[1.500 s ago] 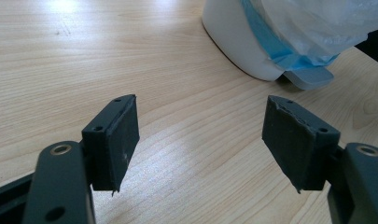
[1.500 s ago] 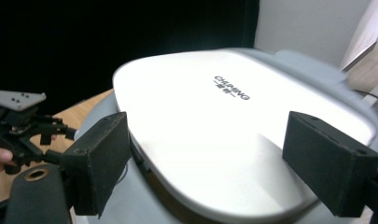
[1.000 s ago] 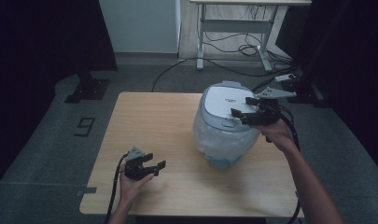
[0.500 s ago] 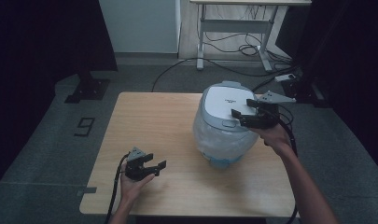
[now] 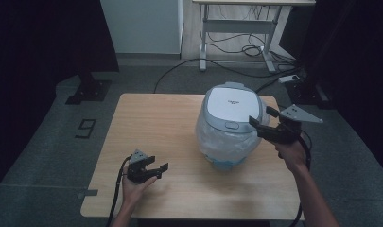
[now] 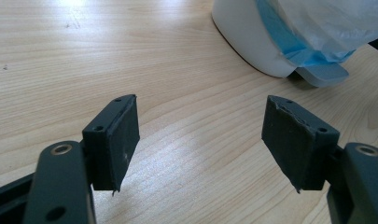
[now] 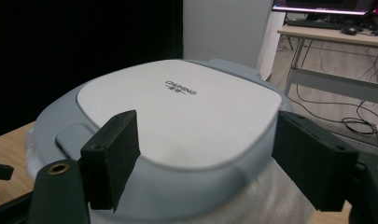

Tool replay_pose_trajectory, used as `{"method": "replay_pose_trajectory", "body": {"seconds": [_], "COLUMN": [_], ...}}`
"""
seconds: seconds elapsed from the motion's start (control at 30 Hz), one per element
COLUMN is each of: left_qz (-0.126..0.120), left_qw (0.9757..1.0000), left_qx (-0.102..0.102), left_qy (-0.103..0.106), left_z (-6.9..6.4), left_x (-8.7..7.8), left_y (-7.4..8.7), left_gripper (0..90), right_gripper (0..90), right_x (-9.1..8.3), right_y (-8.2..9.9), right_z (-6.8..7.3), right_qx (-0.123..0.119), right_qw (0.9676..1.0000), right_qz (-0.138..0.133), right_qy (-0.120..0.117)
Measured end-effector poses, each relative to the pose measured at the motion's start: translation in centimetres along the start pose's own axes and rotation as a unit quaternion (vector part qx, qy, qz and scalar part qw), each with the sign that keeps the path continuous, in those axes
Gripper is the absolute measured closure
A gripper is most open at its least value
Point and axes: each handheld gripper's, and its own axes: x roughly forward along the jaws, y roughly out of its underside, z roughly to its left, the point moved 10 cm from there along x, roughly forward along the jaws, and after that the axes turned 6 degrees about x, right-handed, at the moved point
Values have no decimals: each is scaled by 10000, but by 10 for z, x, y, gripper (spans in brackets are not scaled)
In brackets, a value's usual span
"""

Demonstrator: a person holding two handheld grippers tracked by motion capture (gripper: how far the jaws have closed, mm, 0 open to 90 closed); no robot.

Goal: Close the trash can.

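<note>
Table (image 5: 146, 113) of pale wood fills the middle of the high view, and on its right half stands a rice cooker (image 5: 230, 124), its white body wrapped in clear plastic film and its grey-and-white lid (image 5: 231, 101) fully shut. Nothing about the cooker looks worked on yet: the film is still on and the lid latch (image 5: 231, 125) at the front edge is untouched. Your right gripper (image 5: 264, 121) hovers just beside the cooker's right shoulder, level with the lid; its jaws have just been closing a little, yet they stand well apart, with nothing pressed between the pads. In the right gripper view the lid's rim (image 7: 177, 184) lies between and beyond the two jaws, so you are lined up to take hold or press, but contact is not made. Your left gripper (image 5: 151, 170) rests low near the table's front left, well apart from the cooker, jaws wide and empty. By my reading, you are at the approach; the actual grasp and everything after remain.
</note>
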Motion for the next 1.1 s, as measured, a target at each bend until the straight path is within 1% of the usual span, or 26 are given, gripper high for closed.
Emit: {"method": "replay_pose_trajectory", "body": {"seconds": [0.1, 0.23, 0.33, 0.43, 0.47, 0.63, 0.67, 0.83, 0.87, 0.93, 1.0, 1.1], "left_qz": [20, 60, 75, 82, 86, 104, 113, 147, 156, 177, 193, 182], "left_qw": [10000, 10000, 10000, 10000, 10000, 9999, 9999, 9999, 9999, 9998, 9998, 9998], "left_qx": [-3, 1, 3, 2, 1, -12, -4, 23, 31, 47, 69, 69], "left_qy": [6, 6, 10, 12, 12, 12, 6, -3, -10, -25, -57, -65], "left_z": [0, 0, -1, -1, -1, -1, 0, 0, 0, 1, 1, 2], "left_x": [1, 3, 4, 4, 4, 5, 5, 6, 7, 7, 7, 7], "left_y": [1, 3, 4, 4, 4, 6, 6, 7, 8, 8, 9, 9], "left_gripper": [273, 273, 273, 273, 273, 273, 273, 273, 273, 273, 273, 272], "right_gripper": [229, 231, 233, 234, 234, 241, 242, 244, 244, 244, 245, 244], "right_x": [-15, -33, -43, -49, -52, -58, -58, -57, -56, -54, -52, -51], "right_y": [7, 25, 42, 62, 71, 108, 119, 160, 168, 183, 193, 197], "right_z": [-4, -12, -18, -21, -23, -28, -30, -36, -37, -39, -42, -46], "right_qx": [47, 152, 240, 335, 392, 674, 723, 794, 827, 807, 872, 921], "right_qw": [10000, 9998, 9996, 9994, 9992, 9976, 9972, 9954, 9947, 9935, 9920, 9908], "right_qz": [-47, -102, -106, -56, -26, 42, 98, 434, 517, 720, 822, 863], "right_qy": [-26, 7, 39, 63, 77, 145, 169, 309, 325, 360, 404, 481]}}
